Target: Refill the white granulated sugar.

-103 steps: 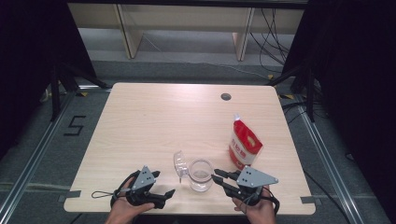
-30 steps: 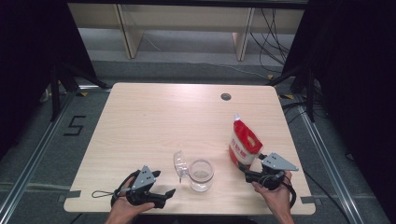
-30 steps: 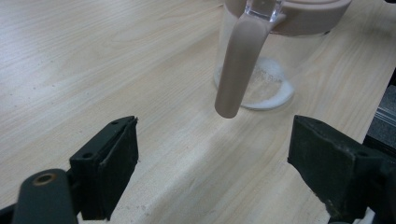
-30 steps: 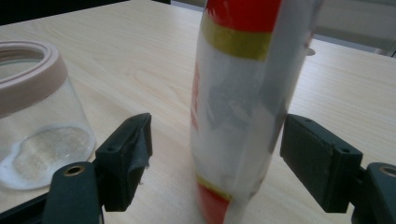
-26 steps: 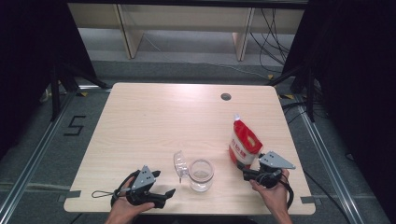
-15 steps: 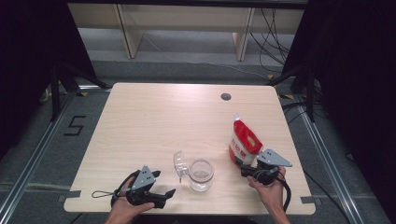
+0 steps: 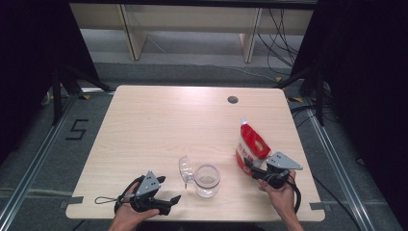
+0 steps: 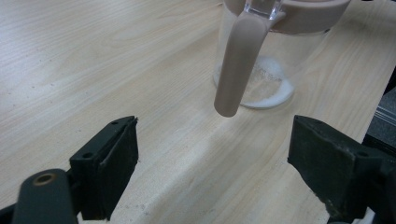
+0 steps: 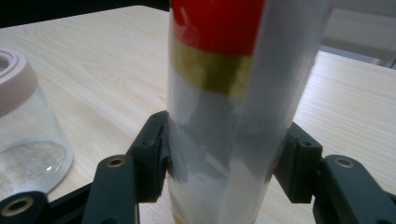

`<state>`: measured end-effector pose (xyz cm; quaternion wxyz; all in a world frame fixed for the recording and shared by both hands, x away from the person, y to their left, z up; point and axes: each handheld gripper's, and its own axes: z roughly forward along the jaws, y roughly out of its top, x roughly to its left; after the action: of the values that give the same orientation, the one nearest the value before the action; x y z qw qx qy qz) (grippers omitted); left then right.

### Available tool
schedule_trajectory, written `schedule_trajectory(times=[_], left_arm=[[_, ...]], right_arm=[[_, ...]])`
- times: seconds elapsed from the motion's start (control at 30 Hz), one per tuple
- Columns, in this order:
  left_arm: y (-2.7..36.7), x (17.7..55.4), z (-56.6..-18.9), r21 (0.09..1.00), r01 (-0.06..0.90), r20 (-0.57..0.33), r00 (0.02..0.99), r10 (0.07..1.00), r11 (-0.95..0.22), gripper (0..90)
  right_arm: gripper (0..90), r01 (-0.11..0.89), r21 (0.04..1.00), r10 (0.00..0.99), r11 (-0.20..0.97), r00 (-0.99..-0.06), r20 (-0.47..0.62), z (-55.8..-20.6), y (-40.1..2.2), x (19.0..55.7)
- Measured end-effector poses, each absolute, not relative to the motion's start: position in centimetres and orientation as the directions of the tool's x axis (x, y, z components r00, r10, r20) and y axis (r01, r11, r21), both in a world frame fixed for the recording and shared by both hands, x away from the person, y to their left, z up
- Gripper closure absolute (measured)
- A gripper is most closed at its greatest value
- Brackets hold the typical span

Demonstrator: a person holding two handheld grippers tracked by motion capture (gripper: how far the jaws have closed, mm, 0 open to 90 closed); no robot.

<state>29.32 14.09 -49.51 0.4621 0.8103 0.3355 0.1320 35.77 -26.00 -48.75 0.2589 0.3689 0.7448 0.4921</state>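
Jaws of right gripper (image 9: 224, 172) just closing against the red-and-white pouch (image 9: 229, 93); left gripper (image 8: 210, 172) jaws wide apart, empty.

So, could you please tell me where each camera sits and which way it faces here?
High view: above the person's side, looking forward and down at the table; both hands show, left gripper and right gripper.
Left gripper view: rides the left gripper, looking along its open jaws at the jar and its hanging clasp.
Right gripper view: rides the right gripper, whose jaws have just been closing on the pouch.
Shared: the jar and the table show in all three views.
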Motion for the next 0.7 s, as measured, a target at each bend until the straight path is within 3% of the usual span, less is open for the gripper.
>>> schedule_trajectory(times=[0.27,0.33,0.5,0.53,0.7], left_arm=[[14.1,29.4,-49.5,0.839,0.420,-0.097,0.741,0.664,-0.345,15.9],[14.2,29.4,-49.5,0.836,0.420,-0.092,0.742,0.664,-0.354,15.9],[14.1,29.4,-49.5,0.834,0.422,-0.090,0.741,0.666,-0.356,15.8],[14.1,29.3,-49.5,0.833,0.420,-0.086,0.740,0.667,-0.359,15.8],[14.1,29.3,-49.5,0.835,0.424,-0.095,0.739,0.667,-0.351,15.8]], right_arm=[[46.4,0.295,0.920,0.753,0.258,-0.658,-0.001,-48.7,-27.0,36.0],[46.5,0.251,0.927,0.714,0.280,-0.700,-0.026,-48.8,-27.4,36.4],[43.9,0.262,0.930,0.744,0.259,-0.668,-0.020,-48.9,-27.2,36.0],[38.4,0.269,0.929,0.766,0.255,-0.643,-0.024,-49.0,-26.9,35.8],[36.9,0.299,0.931,0.784,0.208,-0.621,0.024,-49.2,-26.1,35.6]])
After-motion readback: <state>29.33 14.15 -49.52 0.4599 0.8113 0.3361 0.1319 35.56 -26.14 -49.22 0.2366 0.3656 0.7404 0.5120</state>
